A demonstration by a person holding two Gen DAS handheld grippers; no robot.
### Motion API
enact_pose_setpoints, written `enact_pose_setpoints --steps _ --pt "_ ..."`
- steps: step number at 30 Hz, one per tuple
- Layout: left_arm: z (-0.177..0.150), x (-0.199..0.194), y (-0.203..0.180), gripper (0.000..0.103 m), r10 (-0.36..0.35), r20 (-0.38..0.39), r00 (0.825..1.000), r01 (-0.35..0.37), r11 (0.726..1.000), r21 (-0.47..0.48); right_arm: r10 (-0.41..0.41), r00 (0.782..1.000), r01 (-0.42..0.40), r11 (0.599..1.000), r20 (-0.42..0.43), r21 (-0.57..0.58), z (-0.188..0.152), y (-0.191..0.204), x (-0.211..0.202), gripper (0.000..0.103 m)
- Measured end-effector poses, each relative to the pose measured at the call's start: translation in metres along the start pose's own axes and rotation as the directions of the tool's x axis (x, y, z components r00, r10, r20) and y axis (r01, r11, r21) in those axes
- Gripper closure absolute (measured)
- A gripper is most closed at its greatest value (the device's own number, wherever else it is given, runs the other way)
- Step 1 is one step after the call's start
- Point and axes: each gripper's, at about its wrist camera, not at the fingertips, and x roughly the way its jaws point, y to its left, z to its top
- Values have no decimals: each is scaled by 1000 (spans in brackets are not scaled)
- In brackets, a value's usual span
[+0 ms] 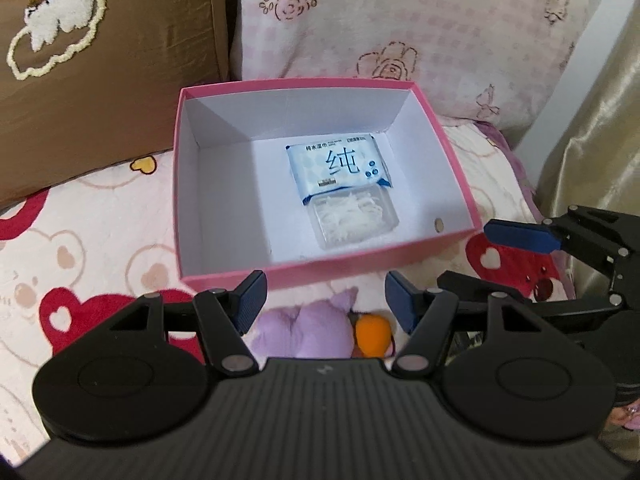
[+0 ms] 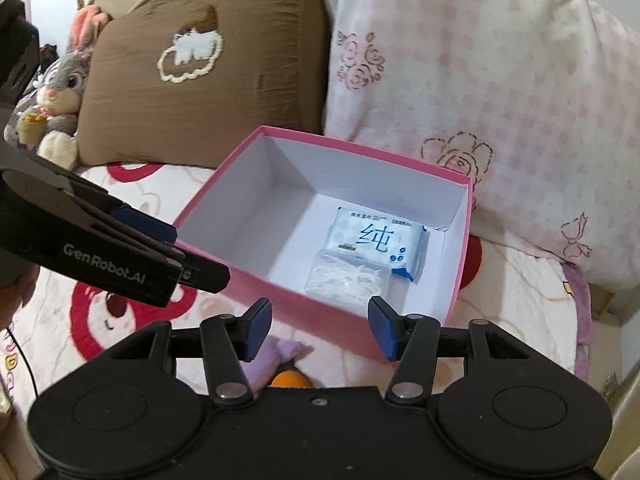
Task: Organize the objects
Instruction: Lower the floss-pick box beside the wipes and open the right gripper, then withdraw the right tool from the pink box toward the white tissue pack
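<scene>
We find both the left gripper (image 1: 324, 300) and right gripper (image 2: 320, 328) empty, fingers apart, above a purple plush toy (image 1: 308, 328) lying just outside the pink box (image 1: 328, 272). Wet-wipes pack (image 1: 340, 168) and clear case (image 1: 354, 216) sit inside. Risk: soft plush slipping or snagging the box wall.

both tools are matte black, each with two round discs and silver rivets on its linkage arms. the left gripper (image 1: 324, 300) and right gripper (image 2: 320, 328) carry dark blue ribbed pads (image 1: 250, 300). white "genrobot.ai" lettering (image 2: 105, 270) runs along one side.
</scene>
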Motion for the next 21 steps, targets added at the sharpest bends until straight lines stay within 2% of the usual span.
enact_pose_setpoints --steps 2,5,16,21 --pt "-4 -7 -1 39 -15 -7 1000 16 1000 17 4 1000 -4 1000 13 -1 -3 5 -10 44" --pt "-12 -19 0 39 -10 -29 1000 11 999 34 4 1000 -4 1000 26 -18 -10 13 -27 31" --pt "-54 -73 0 31 -40 -7 999 40 997 68 -1 999 3 998 35 -68 -42 41 -75 24" --pt "-69 -87 -3 25 -47 -6 999 47 996 80 0 1000 2 997 15 -73 -52 48 -88 16"
